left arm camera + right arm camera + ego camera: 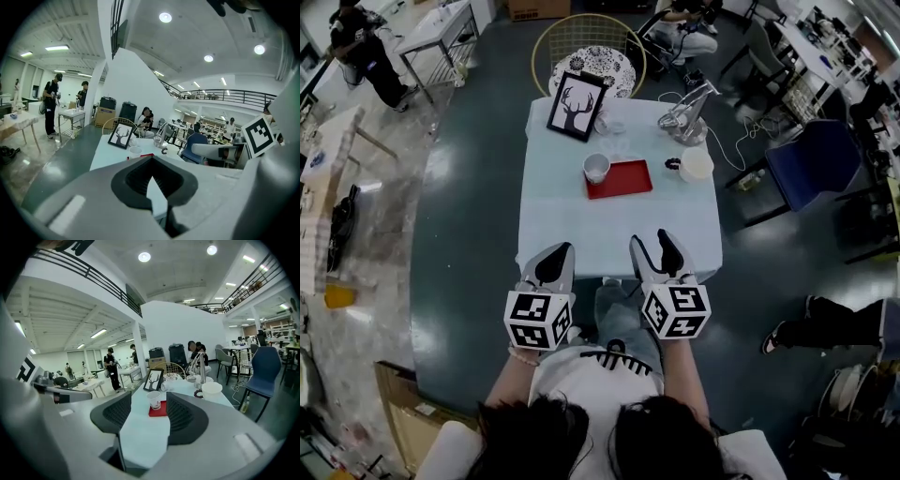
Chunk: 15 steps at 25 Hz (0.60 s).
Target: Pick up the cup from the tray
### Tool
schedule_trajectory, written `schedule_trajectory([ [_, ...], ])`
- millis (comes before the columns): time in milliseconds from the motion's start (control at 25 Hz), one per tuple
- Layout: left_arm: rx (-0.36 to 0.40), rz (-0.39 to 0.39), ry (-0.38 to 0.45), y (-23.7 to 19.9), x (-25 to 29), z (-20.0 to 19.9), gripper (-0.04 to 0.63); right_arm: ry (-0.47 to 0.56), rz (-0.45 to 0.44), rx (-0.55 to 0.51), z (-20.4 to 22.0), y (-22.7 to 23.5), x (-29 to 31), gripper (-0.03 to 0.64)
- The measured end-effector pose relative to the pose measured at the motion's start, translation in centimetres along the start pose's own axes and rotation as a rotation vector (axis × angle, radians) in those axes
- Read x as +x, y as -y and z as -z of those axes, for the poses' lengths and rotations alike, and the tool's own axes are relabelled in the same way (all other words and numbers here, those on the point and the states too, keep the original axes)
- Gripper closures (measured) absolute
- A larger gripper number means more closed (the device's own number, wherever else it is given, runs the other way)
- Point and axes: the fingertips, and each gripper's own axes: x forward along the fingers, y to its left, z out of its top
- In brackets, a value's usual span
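Observation:
A white cup (596,168) stands upright on the left end of a red tray (623,180) in the middle of the pale-clothed table (619,220). Both grippers hover over the table's near edge, well short of the tray. My left gripper (554,266) is shut with nothing between its jaws. My right gripper (657,253) is open and empty. In the right gripper view the cup (153,400) and the tray (160,411) show between the spread jaws of the right gripper (143,416). In the left gripper view the cup (135,151) appears far off, above the closed left gripper (152,176).
A framed deer picture (577,105) leans at the table's far left. A white bowl (697,164) and a metal stand (686,118) sit at the right. A round wire chair (589,52) stands behind the table, and a blue chair (814,165) to its right. People stand farther off.

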Motion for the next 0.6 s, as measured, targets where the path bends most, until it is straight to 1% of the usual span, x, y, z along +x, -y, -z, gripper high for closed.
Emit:
schedule_trajectory([
  [360,-0.037,-0.044,-0.037,-2.3,5.2,-2.1,0.595,-0.029,-0.064,-0.038,-2.5,1.4,6.5,0.312],
  [520,-0.061,-0.061,-0.038,-2.9,6.9,-3.3,0.595,-0.068,-0.092,-0.068,-2.4,1.7,9.2,0.300],
  [600,-0.060,-0.071,-0.037,-3.3,7.8,-4.1,0.595,-0.089,-0.117,-0.081,-2.3,1.7,10.6,0.283],
])
